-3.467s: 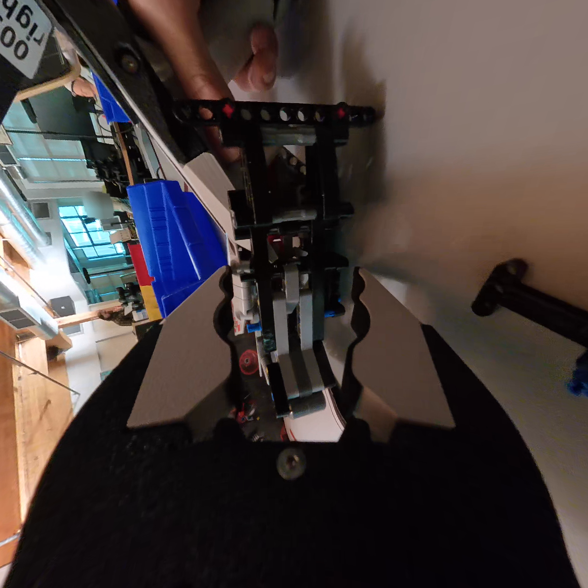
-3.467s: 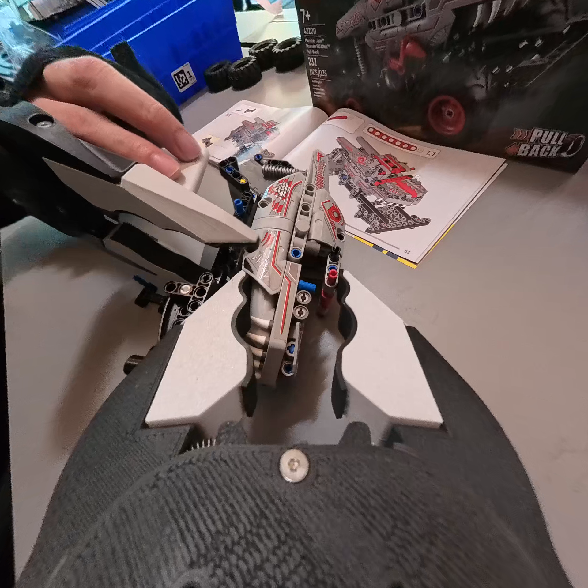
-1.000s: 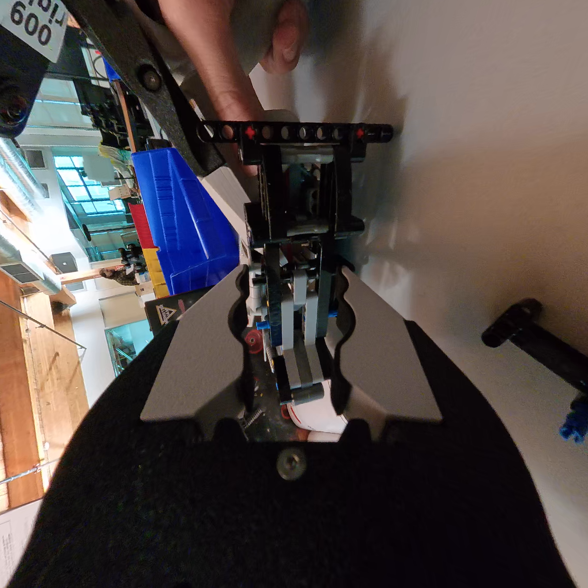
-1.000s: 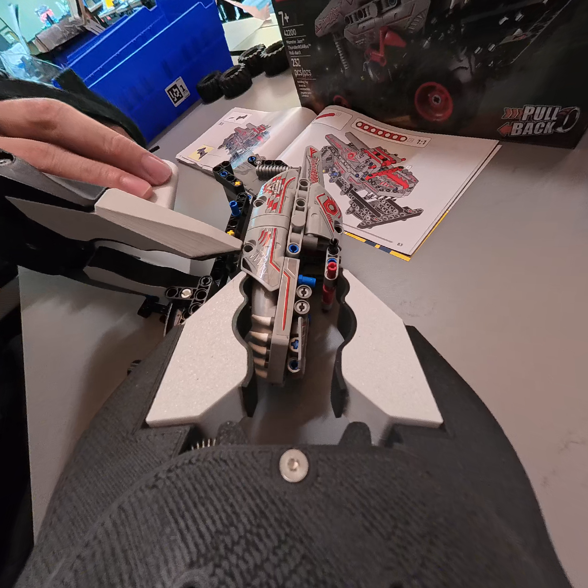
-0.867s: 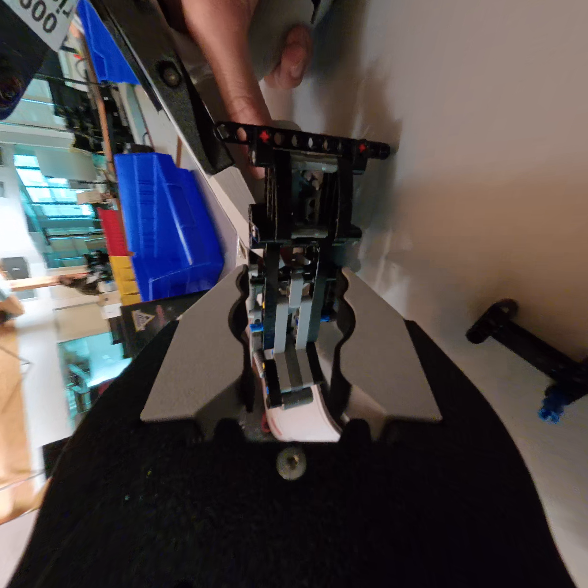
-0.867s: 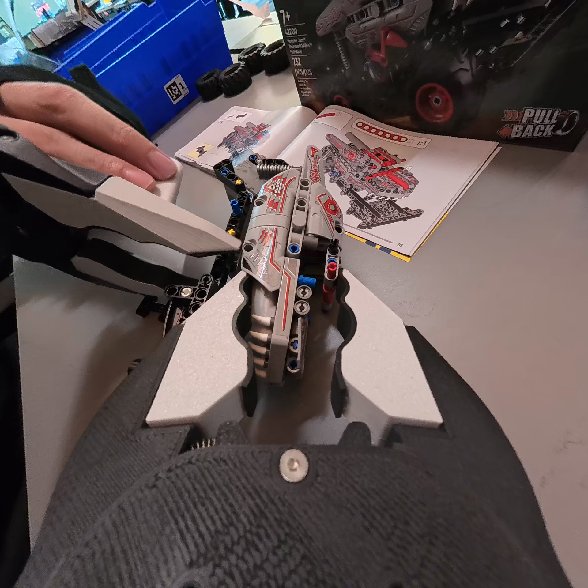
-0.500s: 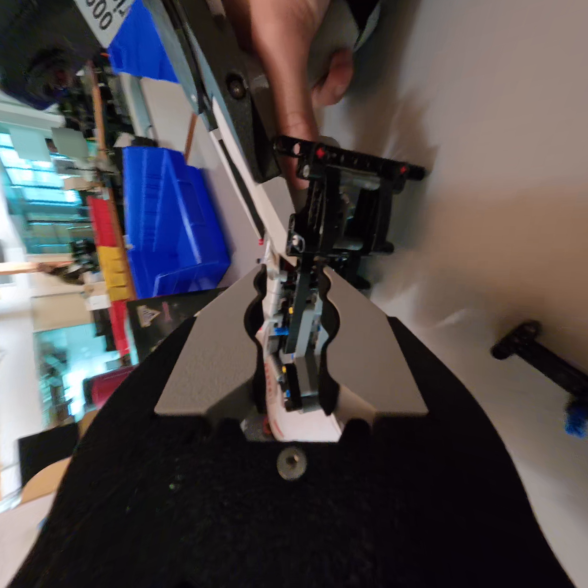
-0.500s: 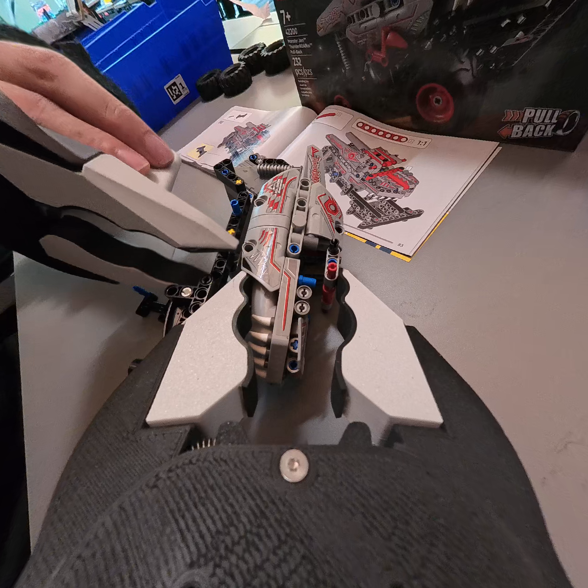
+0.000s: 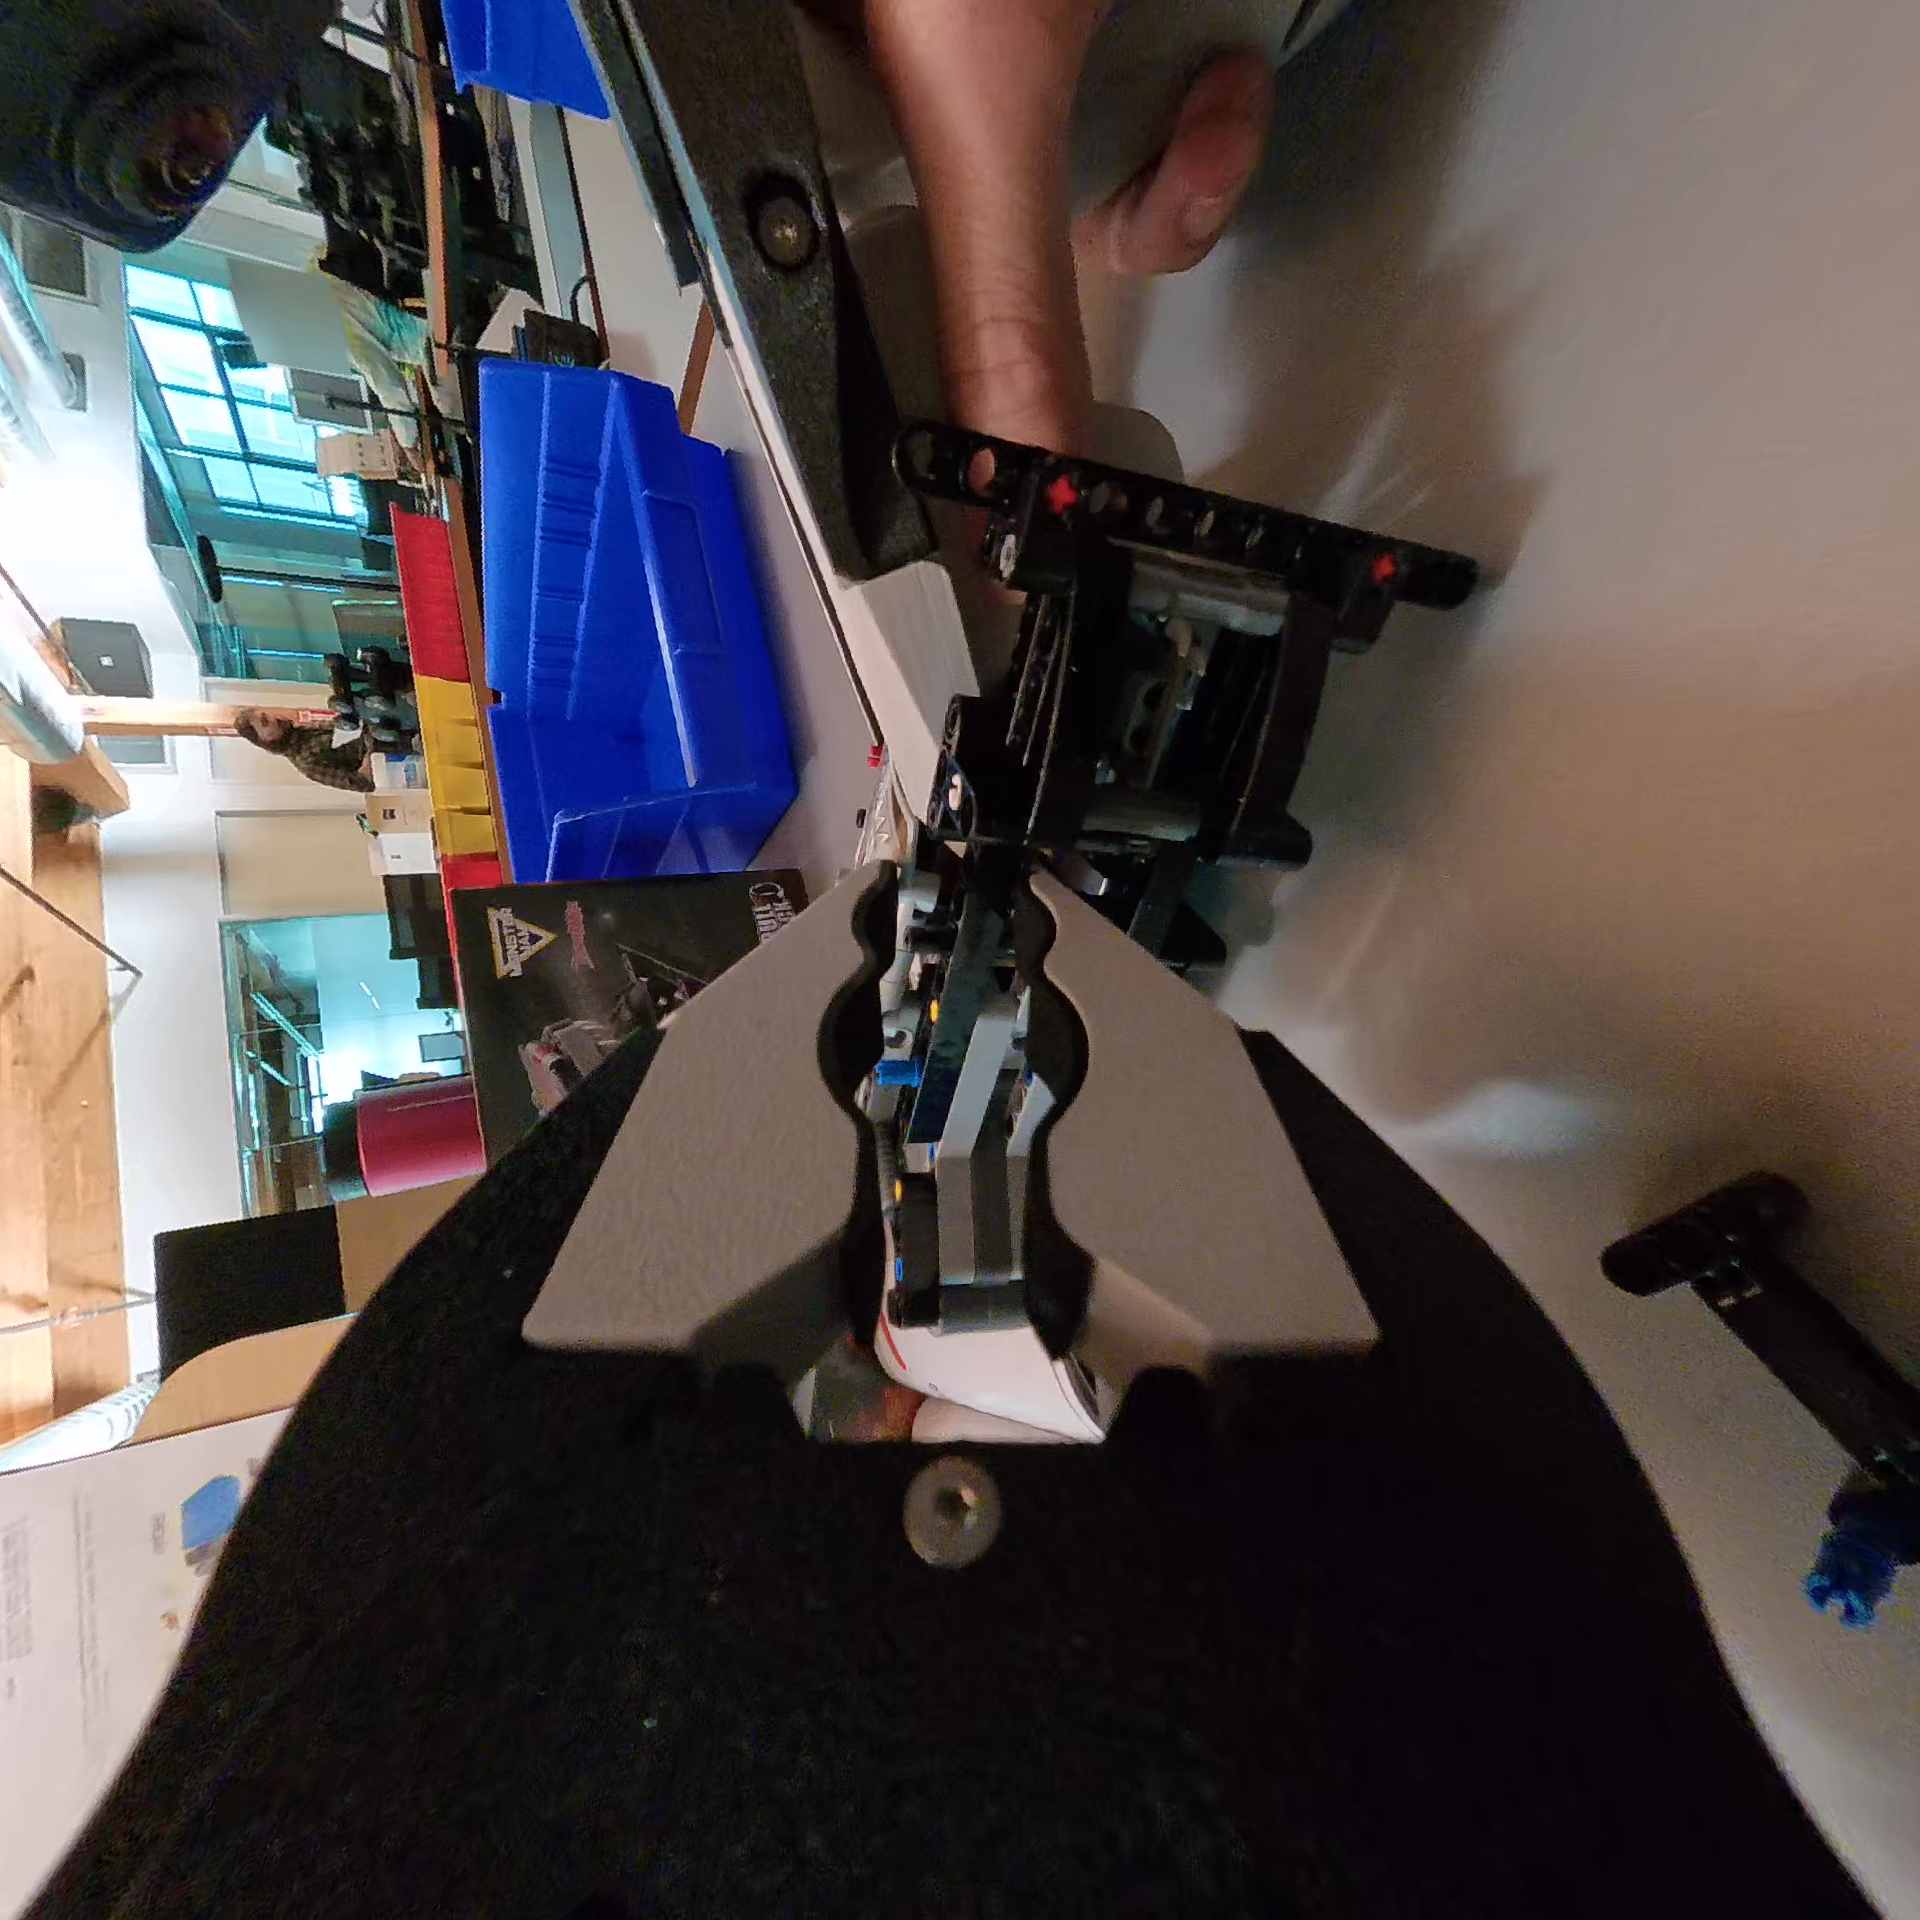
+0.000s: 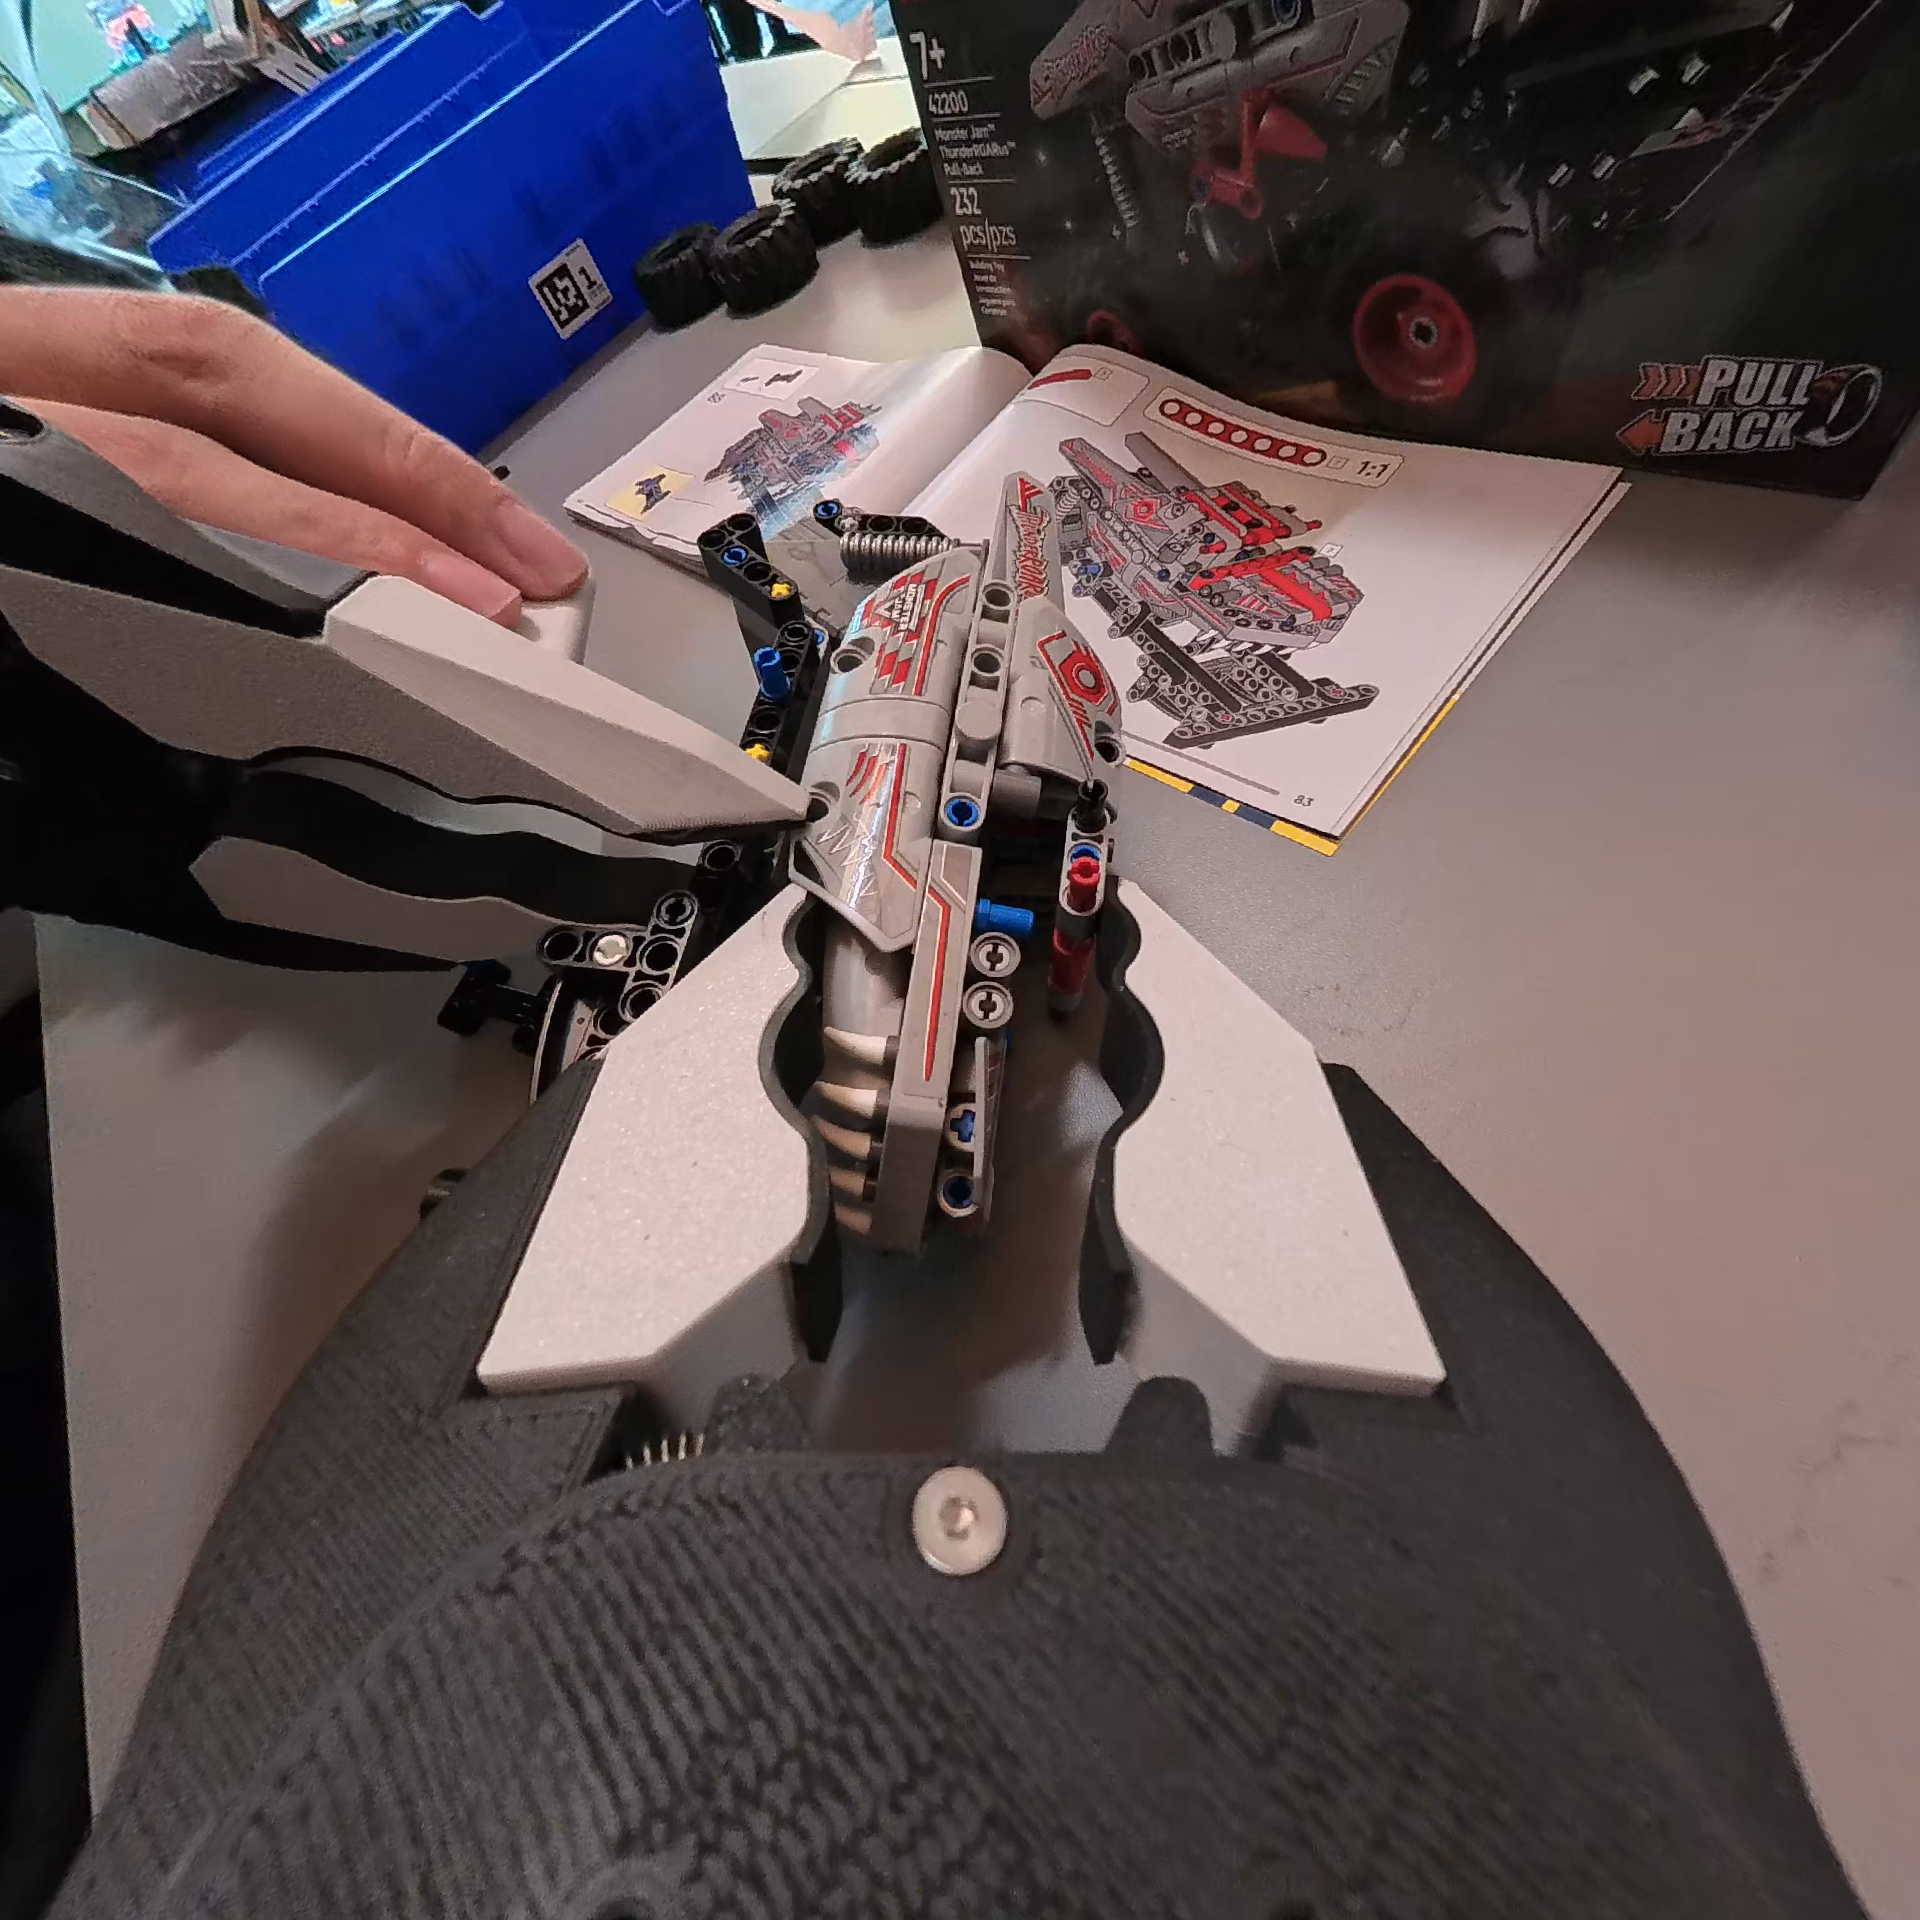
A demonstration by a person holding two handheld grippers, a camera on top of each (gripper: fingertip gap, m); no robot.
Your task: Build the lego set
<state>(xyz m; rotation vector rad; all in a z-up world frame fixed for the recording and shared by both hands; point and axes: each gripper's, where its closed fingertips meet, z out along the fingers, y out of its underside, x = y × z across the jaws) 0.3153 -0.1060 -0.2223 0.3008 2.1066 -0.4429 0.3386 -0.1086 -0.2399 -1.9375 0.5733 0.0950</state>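
The half-built lego model (image 10: 914,790) has a grey body with red stickers and a black beam frame (image 9: 1153,665). My right gripper (image 10: 961,904) is shut on the grey body's near end and holds it tilted just above the table. My left gripper (image 9: 956,894) is shut on the narrow black and grey underside of the same model. In the right wrist view its white fingers (image 10: 540,717) come in from the left and touch the model's side, with a hand on top. In the left wrist view the right gripper's black body (image 9: 769,260) and a hand sit at the top.
An open instruction booklet (image 10: 1195,540) lies behind the model, with the set's dark box (image 10: 1455,187) behind it. A blue bin (image 10: 447,208) and several black tyres (image 10: 769,239) stand at the back left. A loose black part with a blue pin (image 9: 1787,1340) lies on the table.
My left gripper's jaws have narrowed on the model's underside, and it has tilted and shifted against the model. The right gripper has kept its hold, nearly still.
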